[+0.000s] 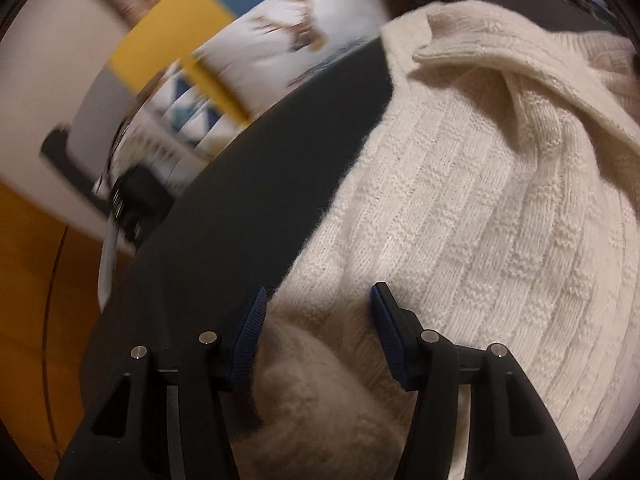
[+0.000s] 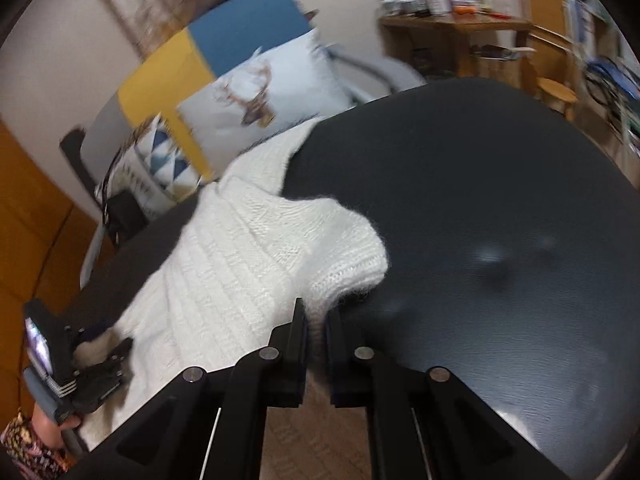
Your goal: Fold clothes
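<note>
A cream knitted sweater (image 1: 460,208) lies spread on a round black table (image 1: 256,184). My left gripper (image 1: 318,304) is open, its blue-padded fingers (image 1: 250,332) standing apart over the sweater's near edge, a fold of knit between them without being clamped. In the right wrist view the same sweater (image 2: 240,256) stretches from the table's far left to the near edge. My right gripper (image 2: 316,320) is shut on the sweater's near corner, with fuzzy knit pinched between the fingers. The left gripper (image 2: 100,360) shows at the lower left, held by a hand.
The black table (image 2: 480,200) is bare on its right half. Behind it stand a blue and yellow headboard (image 2: 224,48), a deer-print pillow (image 2: 260,92), a wooden shelf with jars (image 2: 452,24) and a wooden stool (image 2: 556,96). Orange floor (image 2: 36,216) lies left.
</note>
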